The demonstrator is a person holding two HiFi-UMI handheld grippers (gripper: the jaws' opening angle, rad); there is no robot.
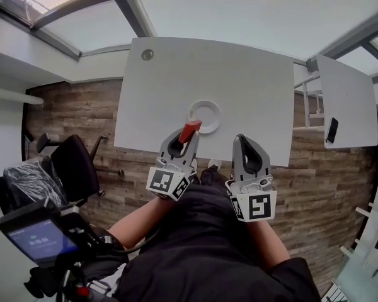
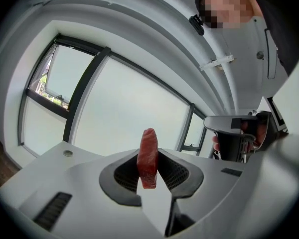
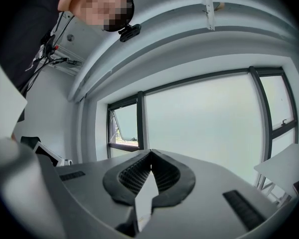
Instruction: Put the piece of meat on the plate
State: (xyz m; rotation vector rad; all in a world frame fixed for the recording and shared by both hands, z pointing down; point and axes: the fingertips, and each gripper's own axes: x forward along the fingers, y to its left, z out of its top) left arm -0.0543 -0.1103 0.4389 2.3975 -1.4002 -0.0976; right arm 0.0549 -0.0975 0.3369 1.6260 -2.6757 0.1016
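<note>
No word or number could be read anywhere. The left marker cube (image 1: 170, 182) on the left hand-held gripper (image 1: 193, 133) and the right marker cube (image 1: 257, 206) on the right hand-held gripper (image 1: 240, 138) bore only black-and-white square patterns. We found the characters on a small lit screen (image 1: 38, 239) too blurred to make out.

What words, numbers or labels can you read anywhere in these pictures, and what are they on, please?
Screen: pale characters, too small and blurred to read.
Left cube, right cube: black-and-white square patterns, no words.
No text is legible anywhere else.
</note>
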